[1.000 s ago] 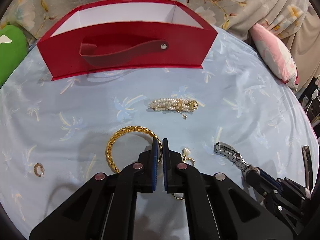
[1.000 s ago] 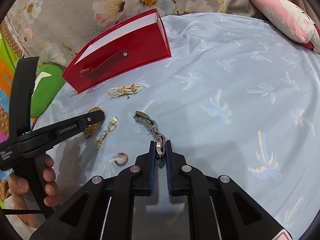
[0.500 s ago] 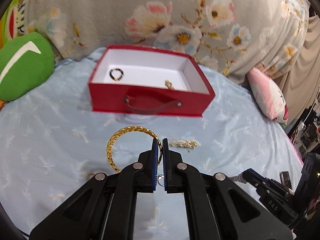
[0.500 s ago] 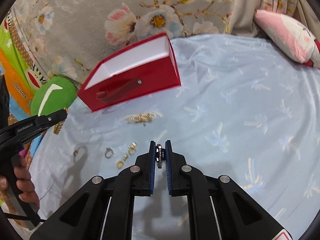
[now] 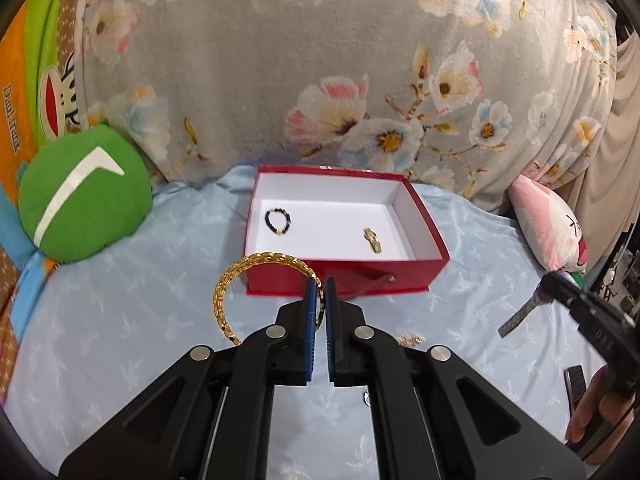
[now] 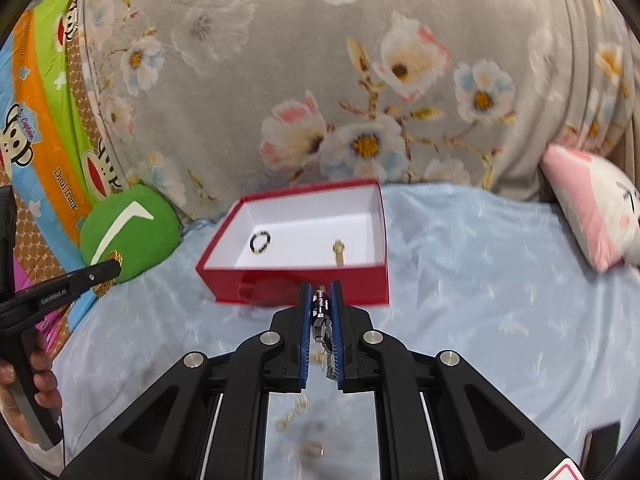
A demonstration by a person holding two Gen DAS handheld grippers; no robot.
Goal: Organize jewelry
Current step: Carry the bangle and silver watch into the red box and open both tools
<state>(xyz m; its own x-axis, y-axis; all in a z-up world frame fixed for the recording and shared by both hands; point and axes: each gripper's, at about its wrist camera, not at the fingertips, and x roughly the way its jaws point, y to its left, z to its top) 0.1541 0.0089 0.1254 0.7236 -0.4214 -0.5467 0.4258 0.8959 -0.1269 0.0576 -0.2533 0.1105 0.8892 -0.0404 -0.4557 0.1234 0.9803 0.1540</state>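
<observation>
My left gripper (image 5: pixel 319 286) is shut on a gold chain bangle (image 5: pixel 240 276) and holds it in the air in front of the red box (image 5: pixel 430 232). The box is open, white inside, with a black bead bracelet (image 5: pixel 277 220) and a small gold piece (image 5: pixel 372 240) in it. My right gripper (image 6: pixel 321 289) is shut on a silver watch (image 6: pixel 321 320) that hangs between the fingers, also raised before the red box (image 6: pixel 382 268). The watch band shows in the left wrist view (image 5: pixel 520 316). The left gripper with the bangle shows at the left of the right wrist view (image 6: pixel 106 274).
Loose gold earrings (image 6: pixel 292 416) and a pearl bracelet (image 5: pixel 408 339) lie on the blue bedsheet (image 5: pixel 120 320) below the grippers. A green cushion (image 5: pixel 80 204) sits left of the box, a pink-white plush (image 5: pixel 548 232) at the right, a floral fabric wall behind.
Both grippers have lifted off the sheet with their pieces, the bangle and the watch, and risen toward the box, so its inside now shows.
</observation>
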